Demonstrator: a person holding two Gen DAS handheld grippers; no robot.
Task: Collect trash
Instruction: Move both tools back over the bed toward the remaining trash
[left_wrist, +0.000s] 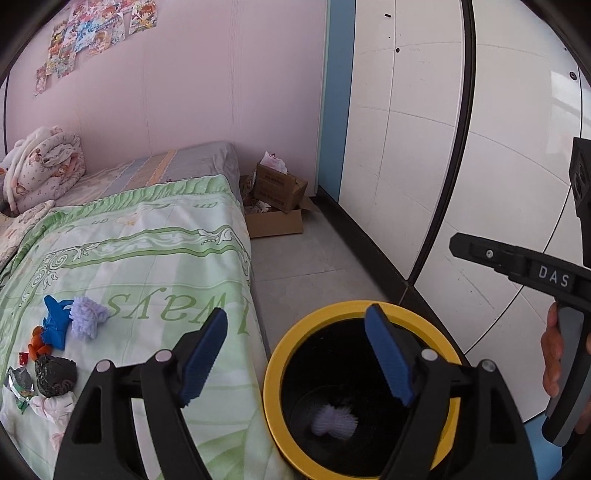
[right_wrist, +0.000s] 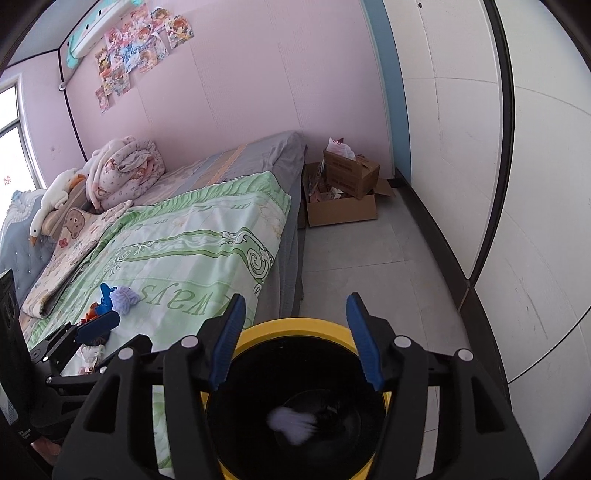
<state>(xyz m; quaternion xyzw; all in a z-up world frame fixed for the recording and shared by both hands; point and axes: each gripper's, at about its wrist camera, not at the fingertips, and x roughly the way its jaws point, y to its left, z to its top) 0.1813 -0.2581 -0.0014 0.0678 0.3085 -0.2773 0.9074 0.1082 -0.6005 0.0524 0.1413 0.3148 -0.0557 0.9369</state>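
Both grippers hang over the bin, a round black tub with a smooth yellow rim that stands on the grey tiled floor hard against the side of the bed. The right gripper is spread wide with nothing between its ribbed blue pads, and directly below it a pale lilac fluffy ball lies blurred near the bottom of the bin; the same ball shows in the left view. The left gripper is also wide open and empty, one finger above the green quilt and the other above the bin mouth. The drop looks done, so the sensible next move is back to the trash pile near the quilt's edge: a second lilac fluffy ball, a crumpled blue scrap, orange bits, a dark lumpy wad, a shiny foil wrapper and a soft pinkish-white crumple. The fluffy and crumpled pieces should squash easily, so a central pinch would do; the flat foil wrapper probably needs a grip at a raised edge, taking care not to catch the quilt.
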